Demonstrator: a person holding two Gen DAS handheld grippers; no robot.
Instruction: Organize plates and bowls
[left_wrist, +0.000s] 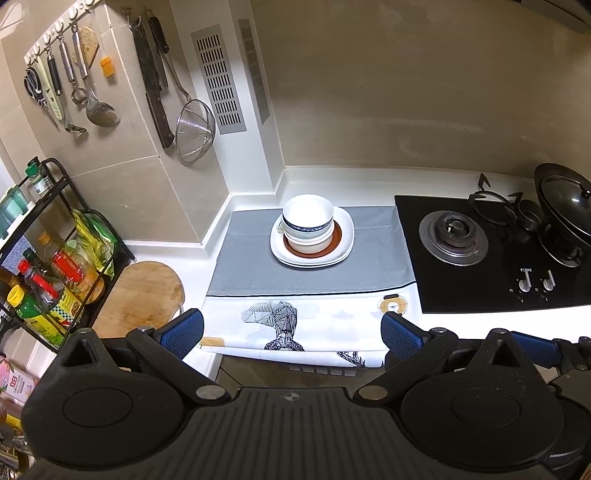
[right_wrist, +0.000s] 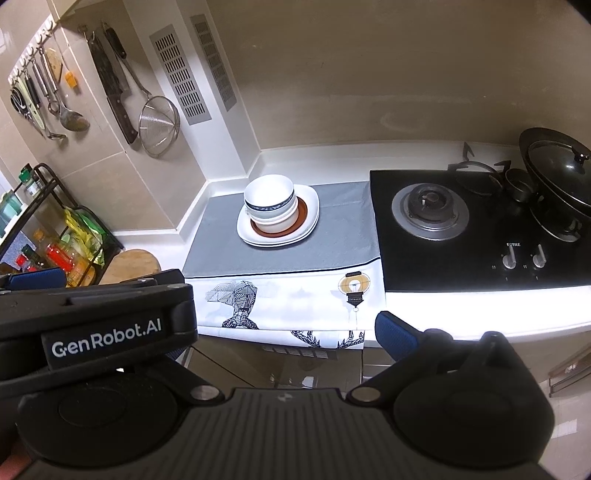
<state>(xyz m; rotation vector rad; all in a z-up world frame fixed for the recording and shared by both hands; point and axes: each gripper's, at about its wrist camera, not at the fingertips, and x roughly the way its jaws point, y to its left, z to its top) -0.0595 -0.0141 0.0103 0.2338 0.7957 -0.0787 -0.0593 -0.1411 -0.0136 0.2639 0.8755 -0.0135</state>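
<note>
Both wrist cameras are looking forward and down from off the front edge of the white desk, well back. The right view is sitting rightward. Both are sharing the stacked white bowls and black glass hob.

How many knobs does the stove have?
2. Both sit at the stove's front edge: the left knob and the right knob, side by side.
</note>
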